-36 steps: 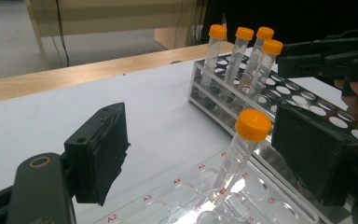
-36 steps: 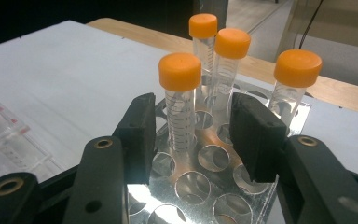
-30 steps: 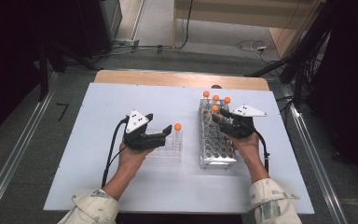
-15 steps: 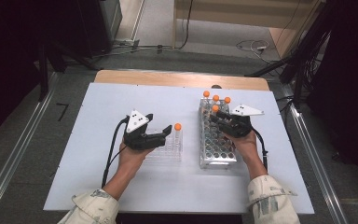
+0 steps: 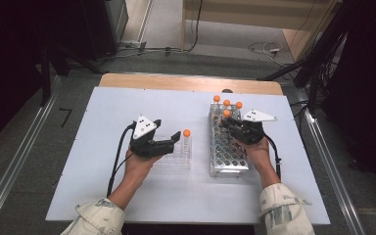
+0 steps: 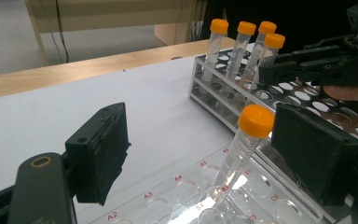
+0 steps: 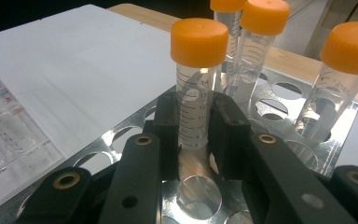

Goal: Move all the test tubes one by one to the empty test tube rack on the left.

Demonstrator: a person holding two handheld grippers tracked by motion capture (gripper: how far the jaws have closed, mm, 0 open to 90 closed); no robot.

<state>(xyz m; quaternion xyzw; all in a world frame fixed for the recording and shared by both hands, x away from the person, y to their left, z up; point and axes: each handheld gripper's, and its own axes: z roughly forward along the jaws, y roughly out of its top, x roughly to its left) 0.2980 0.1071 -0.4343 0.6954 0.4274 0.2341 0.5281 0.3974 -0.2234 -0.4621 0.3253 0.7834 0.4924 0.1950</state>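
Orange-capped tube point(image 7: 198, 88) stands upright in the metal rack point(image 5: 228, 166), nearest of the four at the rack's far end, the other three tubes point(image 5: 226, 103) just beside it. Right gripper point(image 7: 193, 128) has just been closing and now clamps this tube on its graduated wall, well below the cap, pads on both sides. Step in hand, as judged: lift it out for transfer to the clear rack point(image 5: 174, 160). To do it well, pull straight up along the tube's axis until the tip clears the hole, keeping clear of the neighbours; a tilted pull could jam it in the rack or knock a cap. Left gripper point(image 6: 205, 158) rests over the clear rack with jaws wide apart; the one tube point(image 6: 243, 147) standing tilted there lies between them, touching neither pad as far as can be seen.
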